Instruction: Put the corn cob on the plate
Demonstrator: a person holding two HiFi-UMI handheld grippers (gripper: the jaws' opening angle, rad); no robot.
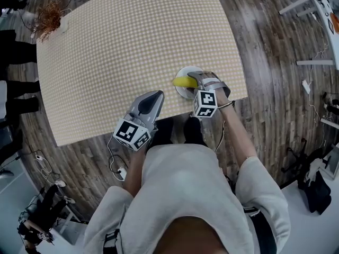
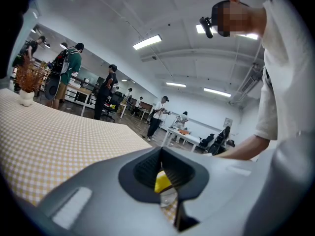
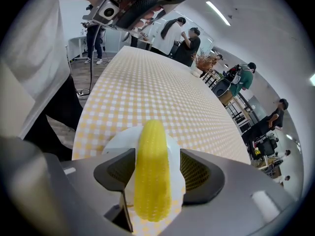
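A yellow corn cob [image 3: 152,166] lies lengthwise on a small white plate [image 3: 117,139] near the front right edge of the checked table [image 1: 132,46]. My right gripper [image 3: 157,169] points steeply down over it, jaws open, the cob between the pads with a gap on the right side. In the head view the cob [image 1: 182,82] sticks out left of the right gripper [image 1: 195,80] on the plate [image 1: 186,70]. My left gripper [image 1: 155,96] hovers at the table's front edge, shut and empty; through its narrow slit [image 2: 160,152] a bit of the cob [image 2: 162,182] shows.
A vase of dried reddish plants [image 1: 47,20] stands at the table's far left corner. The plate sits close to the table's front edge. Several people stand beyond the table at the left [image 1: 13,83], and cables lie on the wooden floor [image 1: 119,171].
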